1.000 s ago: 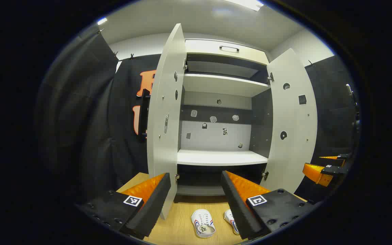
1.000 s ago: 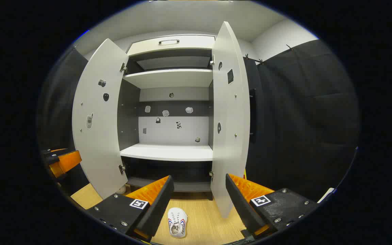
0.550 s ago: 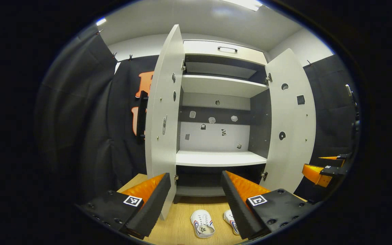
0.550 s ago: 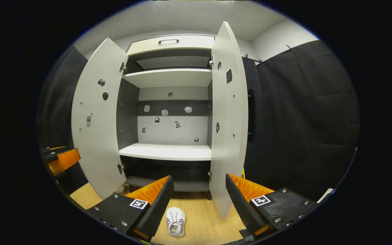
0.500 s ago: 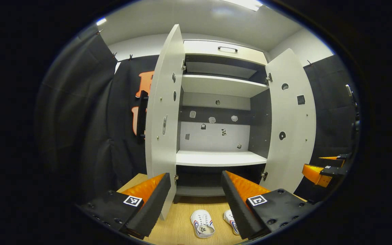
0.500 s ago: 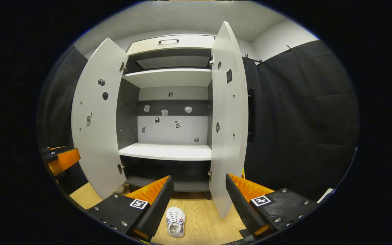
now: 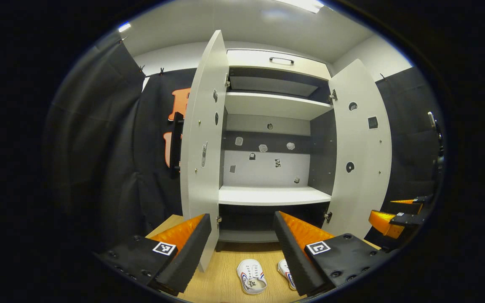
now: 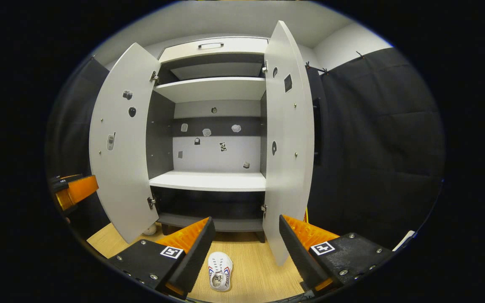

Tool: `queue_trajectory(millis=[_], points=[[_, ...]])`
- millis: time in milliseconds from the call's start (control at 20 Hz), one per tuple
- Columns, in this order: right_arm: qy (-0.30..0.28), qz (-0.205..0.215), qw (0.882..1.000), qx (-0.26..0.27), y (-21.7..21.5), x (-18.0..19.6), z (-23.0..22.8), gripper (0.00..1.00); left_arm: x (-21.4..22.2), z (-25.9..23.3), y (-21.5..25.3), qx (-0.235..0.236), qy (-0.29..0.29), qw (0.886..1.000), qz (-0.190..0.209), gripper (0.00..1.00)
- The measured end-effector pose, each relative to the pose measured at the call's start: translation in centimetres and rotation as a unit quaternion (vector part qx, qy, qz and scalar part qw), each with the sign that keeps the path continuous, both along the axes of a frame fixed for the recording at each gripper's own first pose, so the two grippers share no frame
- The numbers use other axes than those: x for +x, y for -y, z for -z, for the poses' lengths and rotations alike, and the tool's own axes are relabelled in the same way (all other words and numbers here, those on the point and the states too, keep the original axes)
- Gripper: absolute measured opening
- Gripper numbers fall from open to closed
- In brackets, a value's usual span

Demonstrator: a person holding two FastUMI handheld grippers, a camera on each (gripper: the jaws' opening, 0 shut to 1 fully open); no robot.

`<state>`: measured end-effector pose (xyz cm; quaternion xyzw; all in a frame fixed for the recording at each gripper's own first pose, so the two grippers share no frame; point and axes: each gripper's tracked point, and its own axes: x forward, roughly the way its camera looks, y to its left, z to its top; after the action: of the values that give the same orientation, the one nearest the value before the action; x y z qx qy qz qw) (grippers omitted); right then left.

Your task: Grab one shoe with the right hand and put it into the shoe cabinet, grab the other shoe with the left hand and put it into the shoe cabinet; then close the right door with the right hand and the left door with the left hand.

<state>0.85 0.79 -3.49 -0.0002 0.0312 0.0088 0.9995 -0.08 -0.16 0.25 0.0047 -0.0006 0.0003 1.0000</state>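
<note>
Two white shoes with red and blue stripes lie side by side on the wooden floor in front of the shoe cabinet; in the left gripper view one shoe shows whole and the other shoe is partly behind a finger. My left gripper hangs open above them, empty. In the right gripper view a single shoe lies below my open, empty right gripper. The cabinet stands with its left door and right door swung wide; its lower shelf is bare.
Black cloth walls close in on both sides. The right gripper shows at the far right of the left gripper view, the left gripper at the far left of the right gripper view. A small white round thing sits by the left door's foot.
The right gripper has dipped and moved a little closer, so the cabinet sits higher in its view. The left gripper has barely shifted. Shoes and doors have not moved.
</note>
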Motion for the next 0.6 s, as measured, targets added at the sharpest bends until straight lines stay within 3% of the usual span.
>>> queue_trajectory(millis=[600], points=[[-0.123,-0.041,0.991,-0.01,-4.7,5.1,14.6,0.94,-0.5,1.1,-1.2,0.007,-0.015,1.0,-0.014,0.97]])
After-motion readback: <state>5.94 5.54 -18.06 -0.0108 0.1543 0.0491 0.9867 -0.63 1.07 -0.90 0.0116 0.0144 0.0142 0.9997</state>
